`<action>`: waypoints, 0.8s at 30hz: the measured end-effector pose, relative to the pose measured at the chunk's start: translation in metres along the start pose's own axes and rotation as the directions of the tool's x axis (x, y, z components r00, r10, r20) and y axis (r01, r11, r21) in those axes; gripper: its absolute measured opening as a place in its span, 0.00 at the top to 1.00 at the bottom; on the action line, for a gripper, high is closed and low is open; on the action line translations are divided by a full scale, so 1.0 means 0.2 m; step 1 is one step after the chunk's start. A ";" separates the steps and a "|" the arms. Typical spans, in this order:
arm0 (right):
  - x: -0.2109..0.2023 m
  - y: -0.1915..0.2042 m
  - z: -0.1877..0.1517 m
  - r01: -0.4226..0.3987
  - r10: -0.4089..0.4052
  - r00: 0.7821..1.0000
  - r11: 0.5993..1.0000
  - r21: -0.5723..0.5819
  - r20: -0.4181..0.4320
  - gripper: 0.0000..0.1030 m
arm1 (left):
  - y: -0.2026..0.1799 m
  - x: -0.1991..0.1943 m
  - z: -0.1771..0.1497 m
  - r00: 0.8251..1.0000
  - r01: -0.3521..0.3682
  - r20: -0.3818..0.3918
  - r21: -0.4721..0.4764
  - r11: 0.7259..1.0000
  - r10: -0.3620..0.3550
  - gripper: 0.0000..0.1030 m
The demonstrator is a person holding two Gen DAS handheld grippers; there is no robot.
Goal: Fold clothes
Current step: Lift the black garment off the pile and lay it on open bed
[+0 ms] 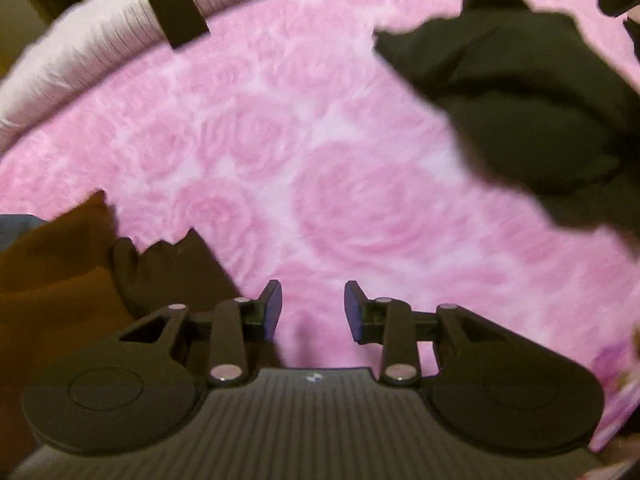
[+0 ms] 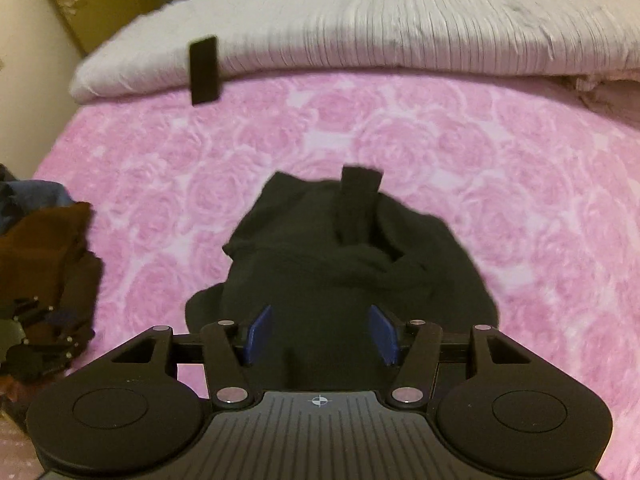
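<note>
Black garment [image 2: 352,248] lies bunched between the right gripper [image 2: 322,334] spread jaws; left gripper [image 1: 313,312] jaws released.

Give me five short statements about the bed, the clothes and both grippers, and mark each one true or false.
1. The black garment lies crumpled on the pink rose-patterned blanket. True.
2. The right gripper is clamped shut on the black garment. False: its jaws stand apart, with the cloth showing between them.
3. The left gripper is open with only blanket showing between its fingers. True.
4. The brown garment is stacked on top of the black garment. False: it lies apart from it, at the left edge of the bed, with bare blanket between.
5. A small black rectangular object rests at the edge of the white ribbed pillow. True.
</note>
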State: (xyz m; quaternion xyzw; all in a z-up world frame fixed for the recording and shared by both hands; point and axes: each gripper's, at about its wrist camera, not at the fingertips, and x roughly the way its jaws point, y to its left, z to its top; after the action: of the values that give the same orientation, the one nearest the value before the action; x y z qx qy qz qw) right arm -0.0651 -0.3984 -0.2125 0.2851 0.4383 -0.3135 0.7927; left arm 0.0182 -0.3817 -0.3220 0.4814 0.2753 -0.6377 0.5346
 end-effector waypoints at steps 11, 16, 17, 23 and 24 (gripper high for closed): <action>0.25 0.22 0.09 0.175 -0.174 0.984 0.984 0.034 -0.035 0.46 | 0.75 0.05 -0.33 0.959 -0.222 -0.175 0.024 0.975 0.223 0.89; 0.28 0.22 0.14 0.205 -0.205 0.979 0.978 -0.044 0.002 0.40 | 0.63 -0.04 -0.25 0.972 -0.179 -0.146 0.051 0.983 0.184 0.84; 0.31 0.23 0.13 0.201 -0.202 0.979 0.976 -0.085 0.001 0.29 | 0.55 -0.06 -0.20 0.980 -0.151 -0.117 0.067 0.986 0.158 0.81; 0.52 0.28 0.06 0.167 -0.188 0.982 0.930 -0.327 -0.032 0.26 | 0.11 -0.15 0.11 1.000 -0.009 0.028 0.121 0.993 0.005 0.70; 0.53 0.26 0.05 0.154 -0.175 0.984 0.928 -0.340 -0.031 0.26 | 0.04 -0.15 0.16 0.999 0.004 0.041 0.118 0.993 -0.009 0.69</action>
State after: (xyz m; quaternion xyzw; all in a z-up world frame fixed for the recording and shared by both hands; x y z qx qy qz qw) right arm 0.0229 -0.3994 -0.2904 0.1173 0.5316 -0.2905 0.7870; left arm 0.0139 -0.3992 -0.2813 0.4979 0.2279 -0.6642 0.5088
